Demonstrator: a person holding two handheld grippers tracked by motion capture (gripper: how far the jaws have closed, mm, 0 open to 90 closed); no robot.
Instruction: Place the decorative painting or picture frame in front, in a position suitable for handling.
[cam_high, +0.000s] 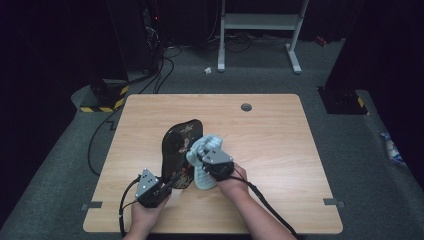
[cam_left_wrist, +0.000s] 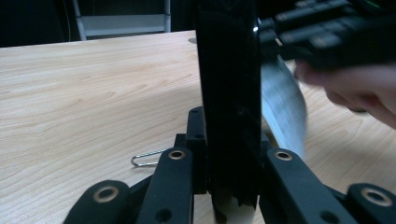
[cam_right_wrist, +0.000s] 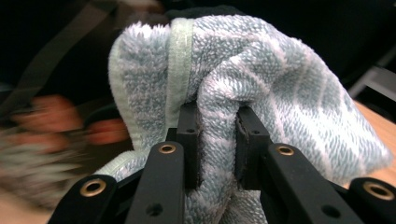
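- Your left hand-held gripper (cam_high: 167, 186) clamps the black lacquered tray (cam_high: 180, 145) by its near edge.
- Your right hand-held gripper (cam_high: 201, 159) pinches the blue-grey towel (cam_right_wrist: 261, 79), pressed against the tray's face.

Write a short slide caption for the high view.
Left gripper holds black tray upright; right gripper wipes it with towel.

The high view looks forward and down on the whole bench (cam_high: 260, 150) from above. Each gripper view sits close behind its own jaws; both share the towel (cam_right_wrist: 261, 88) and tray (cam_left_wrist: 229, 93).
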